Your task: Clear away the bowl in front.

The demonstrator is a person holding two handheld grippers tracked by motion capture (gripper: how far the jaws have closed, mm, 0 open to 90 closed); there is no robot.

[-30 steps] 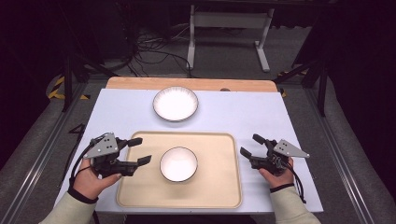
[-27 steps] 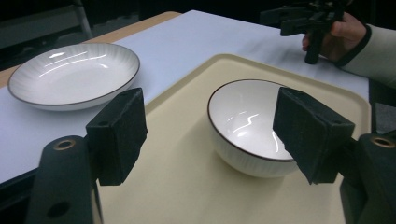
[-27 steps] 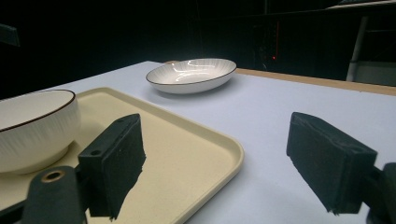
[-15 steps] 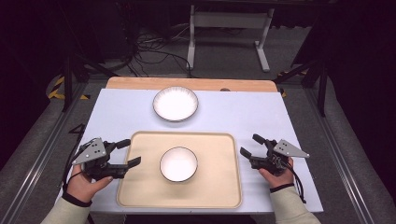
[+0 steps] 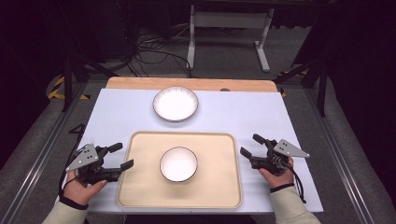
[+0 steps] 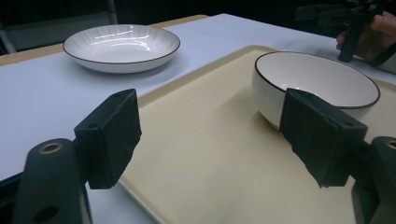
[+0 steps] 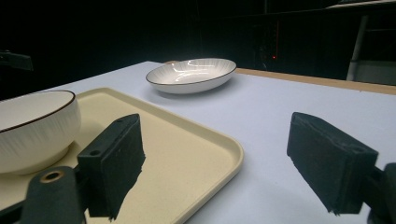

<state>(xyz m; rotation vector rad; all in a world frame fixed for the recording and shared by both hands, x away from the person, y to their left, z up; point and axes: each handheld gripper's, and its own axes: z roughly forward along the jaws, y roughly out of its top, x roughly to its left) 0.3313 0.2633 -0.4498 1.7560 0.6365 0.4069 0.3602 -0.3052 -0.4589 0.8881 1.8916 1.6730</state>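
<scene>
High view: the left gripper (image 5: 122,157) has been lowered to the tray's (image 5: 140,196) left edge, jaws just opened wide, empty; the bowl (image 5: 178,164) sits mid-tray, so a tray lift is judged imminent.

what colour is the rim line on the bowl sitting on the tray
A thin dark brown line on a white bowl, clearest in the left gripper view.

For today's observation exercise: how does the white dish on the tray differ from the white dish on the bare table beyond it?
The bowl is deep with steep walls; the plate is shallow and wider. The bowl stands on the tray; the plate sits on the table beyond it. Both are white, ribbed, dark-rimmed, upright and empty.
</scene>
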